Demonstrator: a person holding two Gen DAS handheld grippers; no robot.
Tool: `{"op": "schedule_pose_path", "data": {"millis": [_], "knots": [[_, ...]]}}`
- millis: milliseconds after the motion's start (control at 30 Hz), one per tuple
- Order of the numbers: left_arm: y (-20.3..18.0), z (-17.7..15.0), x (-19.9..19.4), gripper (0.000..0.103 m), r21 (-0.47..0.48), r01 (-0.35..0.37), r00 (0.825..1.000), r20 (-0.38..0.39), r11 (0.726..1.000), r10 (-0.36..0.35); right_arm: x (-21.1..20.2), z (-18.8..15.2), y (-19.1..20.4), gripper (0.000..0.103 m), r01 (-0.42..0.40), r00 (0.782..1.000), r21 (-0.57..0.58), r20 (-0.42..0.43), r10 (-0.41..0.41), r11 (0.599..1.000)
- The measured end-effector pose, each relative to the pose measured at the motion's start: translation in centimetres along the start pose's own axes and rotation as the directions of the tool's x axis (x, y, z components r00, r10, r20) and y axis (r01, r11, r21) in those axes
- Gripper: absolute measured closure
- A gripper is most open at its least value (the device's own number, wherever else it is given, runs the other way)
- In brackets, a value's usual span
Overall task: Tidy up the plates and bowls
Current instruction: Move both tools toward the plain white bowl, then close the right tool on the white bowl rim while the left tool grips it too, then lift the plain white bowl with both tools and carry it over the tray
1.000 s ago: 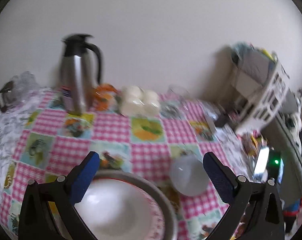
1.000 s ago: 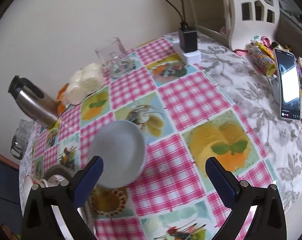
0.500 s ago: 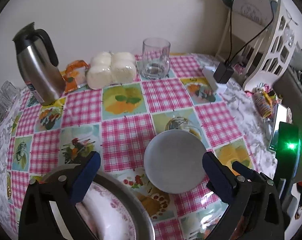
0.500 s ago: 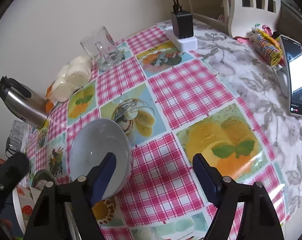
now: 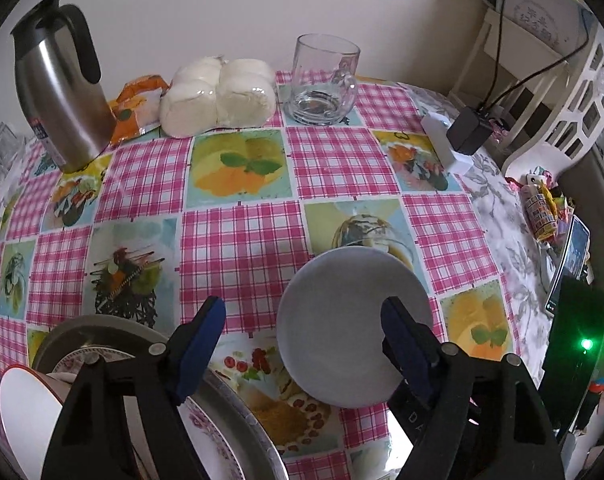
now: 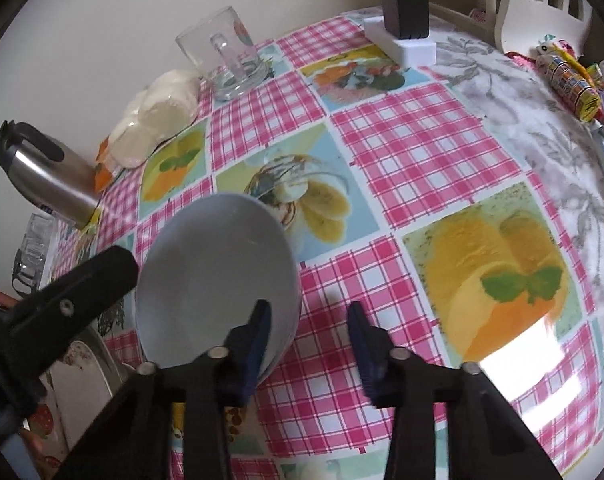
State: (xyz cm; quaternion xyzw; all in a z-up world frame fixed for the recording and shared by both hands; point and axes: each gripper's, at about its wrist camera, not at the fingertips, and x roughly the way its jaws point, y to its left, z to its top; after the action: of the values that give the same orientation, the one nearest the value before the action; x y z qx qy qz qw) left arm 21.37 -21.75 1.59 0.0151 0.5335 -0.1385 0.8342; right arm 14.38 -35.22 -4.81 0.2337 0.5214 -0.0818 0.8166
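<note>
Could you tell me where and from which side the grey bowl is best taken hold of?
Grip the grey bowl by its thin rim on the near right edge, one finger inside and one outside. It sits upright and open, too wide to span, so a rim pinch from above suits it. The right hand-held gripper already straddles that edge, jaws open.

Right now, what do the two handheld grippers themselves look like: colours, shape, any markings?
Both match: the left gripper and right gripper have matte black angular arms that taper forward into jaws faced with dark blue pads, with small silver round pivot bolts on the arms. Faint embossed lettering shows on one black arm in the left wrist view; it is too blurred to read. No cables or sleeves are visible.
</note>
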Motion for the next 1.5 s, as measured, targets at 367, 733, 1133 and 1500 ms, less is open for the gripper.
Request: {"op": "schedule_pose_path", "data": {"millis": [367, 733, 1133, 1500], "knots": [[0.1, -0.5, 1.0, 0.022, -0.018, 0.027, 0.999, -0.027, 0.999, -0.027, -0.9, 0.2, -0.4, 0.087, -0.001, 1.0, -0.026, 0.027, 0.002, 1.0], [-0.2, -1.2, 2.5, 0.03, -0.014, 0.009, 0.998, -0.069, 1.0, -0.01, -0.9, 0.3, -2.1, 0.087, -0.016, 1.0, 0.021, 0.016, 0.015, 1.0], [-1.0, -2.1, 4.1, 0.081, 0.011, 0.058, 0.991, -0.12, 0.998, -0.056, -0.5, 0.0, -2.4, 0.087, -0.025, 1.0, 0.049, 0.004, 0.025, 0.998], [-0.7, -2.2, 4.4, 0.086, 0.01, 0.056, 0.991, -0.119, 0.998, -0.055, -0.2, -0.2, -1.5, 0.087, -0.061, 0.998, 0.017, -0.006, 0.061, 0.998]]}}
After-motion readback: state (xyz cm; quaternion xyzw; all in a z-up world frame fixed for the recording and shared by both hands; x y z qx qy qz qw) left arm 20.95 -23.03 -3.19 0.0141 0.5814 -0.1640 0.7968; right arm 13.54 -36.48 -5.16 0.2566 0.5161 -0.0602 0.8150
